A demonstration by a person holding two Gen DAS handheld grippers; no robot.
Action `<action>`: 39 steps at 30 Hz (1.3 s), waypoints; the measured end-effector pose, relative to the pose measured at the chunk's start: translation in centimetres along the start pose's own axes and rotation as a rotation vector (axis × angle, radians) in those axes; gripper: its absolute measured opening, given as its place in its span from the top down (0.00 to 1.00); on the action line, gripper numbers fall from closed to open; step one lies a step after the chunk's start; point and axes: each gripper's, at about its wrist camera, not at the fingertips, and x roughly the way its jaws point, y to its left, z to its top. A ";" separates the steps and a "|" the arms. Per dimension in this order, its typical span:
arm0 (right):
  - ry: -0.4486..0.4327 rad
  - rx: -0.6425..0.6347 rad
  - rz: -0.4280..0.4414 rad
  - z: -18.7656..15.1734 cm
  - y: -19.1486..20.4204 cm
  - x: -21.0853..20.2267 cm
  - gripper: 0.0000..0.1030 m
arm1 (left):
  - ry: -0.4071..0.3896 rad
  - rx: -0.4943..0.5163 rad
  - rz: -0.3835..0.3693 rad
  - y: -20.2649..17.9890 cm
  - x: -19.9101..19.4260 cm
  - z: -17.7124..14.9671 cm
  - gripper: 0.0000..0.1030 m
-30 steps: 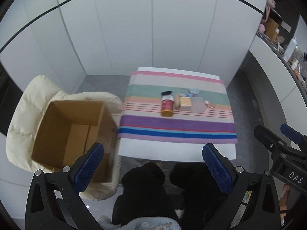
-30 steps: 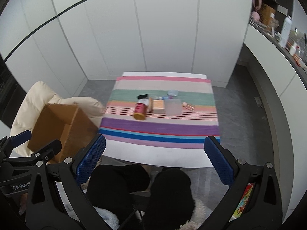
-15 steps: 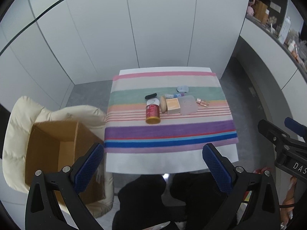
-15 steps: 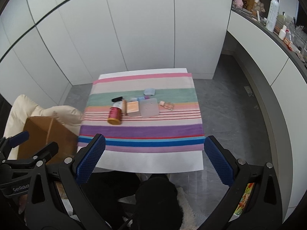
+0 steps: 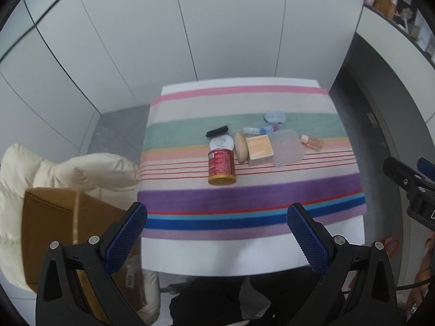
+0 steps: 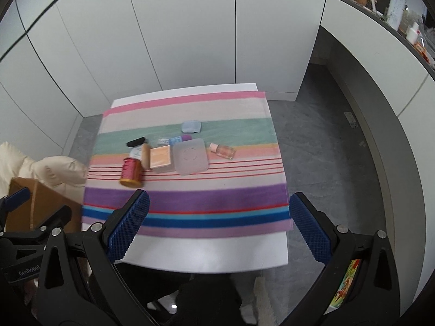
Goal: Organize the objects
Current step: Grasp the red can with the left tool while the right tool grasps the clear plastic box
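Observation:
A cluster of small items lies mid-table on a striped cloth (image 5: pixel 244 203): a red jar with a gold lid (image 5: pixel 221 166) on its side, a peach box (image 5: pixel 259 149), a frosted square lid (image 5: pixel 286 146), a small pink bottle (image 5: pixel 312 141), a black tube (image 5: pixel 217 131) and a pale blue case (image 5: pixel 275 116). The jar (image 6: pixel 131 171), box (image 6: pixel 161 158) and lid (image 6: pixel 191 157) also show in the right wrist view. My left gripper (image 5: pixel 217 233) and right gripper (image 6: pixel 218 222) are open and empty, hovering over the table's near edge.
An open cardboard box (image 5: pixel 54 231) sits on a cream padded chair (image 5: pixel 81 171) left of the table. White cabinet walls stand behind. A counter with bottles (image 6: pixel 394 5) runs along the right. Grey floor lies right of the table.
Both grippers have moved forward and right toward the table; the items look larger and the cardboard box has slid to the left edge of view. Both stay open.

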 end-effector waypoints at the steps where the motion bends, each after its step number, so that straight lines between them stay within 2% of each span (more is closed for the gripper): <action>1: 0.001 0.002 -0.001 0.2 0.0 0.9 0.00 | 0.010 -0.007 -0.007 0.2 0.9 0.2 0.00; 5: 0.003 0.020 0.007 0.7 -0.2 4.8 0.00 | 0.023 -0.057 -0.031 1.4 5.0 1.2 0.00; 11: -0.043 -0.020 0.021 0.7 -0.1 10.7 0.00 | 0.018 -0.111 0.005 3.3 10.8 1.7 0.00; 15: -0.044 -0.092 -0.013 0.4 0.6 14.5 0.00 | 0.084 -0.184 -0.057 4.4 15.1 1.5 0.01; 17: -0.032 -0.089 -0.011 0.2 0.7 16.4 0.00 | 0.107 -0.205 -0.103 4.3 16.8 1.5 0.03; 22: -0.020 -0.096 0.016 -0.6 1.0 19.6 0.00 | 0.114 -0.146 -0.097 2.0 19.9 2.2 0.04; 26: -0.022 -0.164 0.037 -1.2 2.6 21.3 0.00 | 0.135 -0.155 -0.078 1.4 22.6 2.8 0.05; 31: -0.007 -0.220 0.046 -1.2 4.7 23.7 0.00 | 0.178 -0.197 -0.090 1.5 25.6 2.7 0.22; 35: -0.005 -0.224 0.068 -0.8 5.7 25.2 0.00 | 0.131 -0.168 -0.058 0.9 25.8 2.6 0.28; 39: 0.016 -0.257 0.057 -0.3 7.3 26.6 0.00 | 0.095 -0.151 -0.032 0.5 25.7 2.6 0.43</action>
